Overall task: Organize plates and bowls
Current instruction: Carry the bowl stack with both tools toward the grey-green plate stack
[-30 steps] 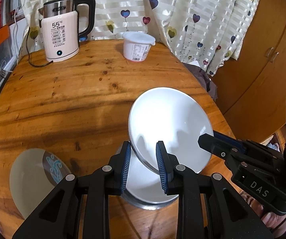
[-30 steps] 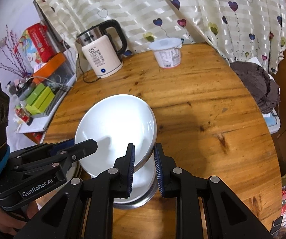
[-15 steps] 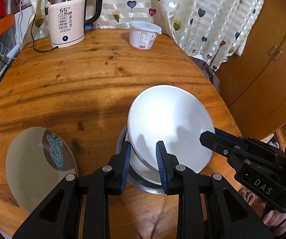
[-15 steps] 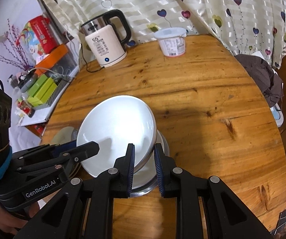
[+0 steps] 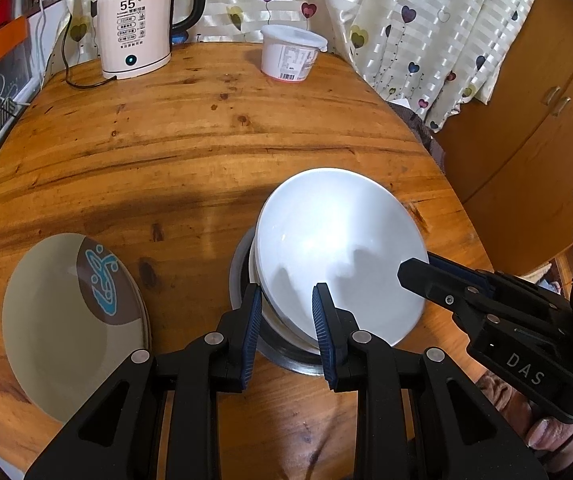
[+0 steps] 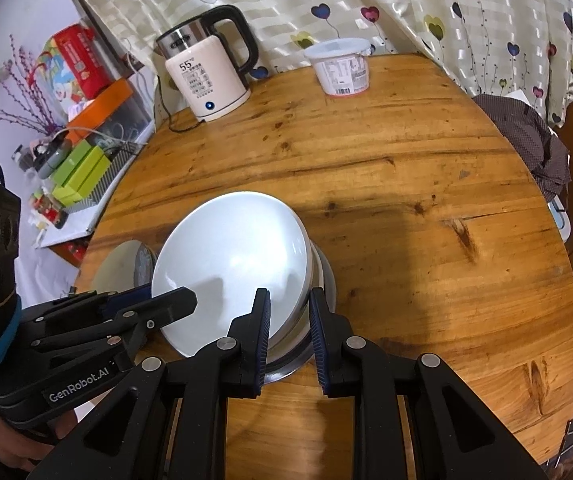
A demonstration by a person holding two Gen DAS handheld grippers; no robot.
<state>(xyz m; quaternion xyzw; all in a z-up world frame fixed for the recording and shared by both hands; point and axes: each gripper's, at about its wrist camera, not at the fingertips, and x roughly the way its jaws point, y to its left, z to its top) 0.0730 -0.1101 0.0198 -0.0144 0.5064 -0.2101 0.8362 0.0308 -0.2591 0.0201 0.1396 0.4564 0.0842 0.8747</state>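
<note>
A large white plate (image 5: pixel 338 248) is held tilted by both grippers over a stack: a smaller white dish and a steel bowl (image 5: pixel 242 280) on the round wooden table (image 5: pixel 190 144). My left gripper (image 5: pixel 287 306) is shut on the plate's near-left rim. My right gripper (image 6: pixel 288 312) is shut on its opposite rim; the plate (image 6: pixel 234 256) fills the middle of the right wrist view, with the steel bowl (image 6: pixel 324 276) under it. A beige plate with a brown and blue pattern (image 5: pixel 70 320) lies to the left, also partly visible in the right wrist view (image 6: pixel 126 264).
An electric kettle (image 5: pixel 134 32) with its cord and a white plastic tub (image 5: pixel 290 54) stand at the table's far edge by the curtain. A wooden cabinet (image 5: pixel 534 112) is to the right. A cluttered shelf (image 6: pixel 78 160) sits past the table's left side.
Both grippers have carried the white plate down toward the stack; it now sits lower and nearer the steel bowl. The beige plate shows more fully at the left.
</note>
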